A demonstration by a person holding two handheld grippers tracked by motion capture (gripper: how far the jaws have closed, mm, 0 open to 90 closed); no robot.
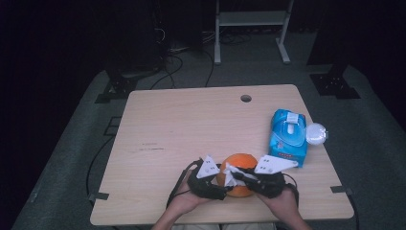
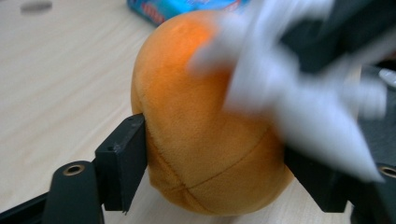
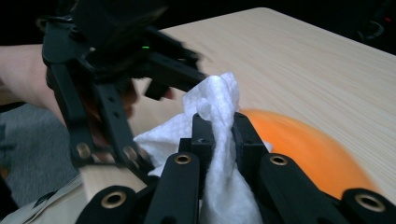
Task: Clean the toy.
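I see a soft orange plush ball (image 2: 205,140), its cloth matt and velvety with stitched seams. The wipe (image 3: 219,140) looks like crinkled white tissue. My table (image 1: 191,124) is pale, smooth wood grain, and the wipes pack (image 1: 287,136) is glossy blue plastic.

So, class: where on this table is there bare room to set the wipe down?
Free: the wide left and far stretch of the table, up to the cable hole. Crowded: the near edge around the orange plush ball, and the right side by the blue wipes pack.
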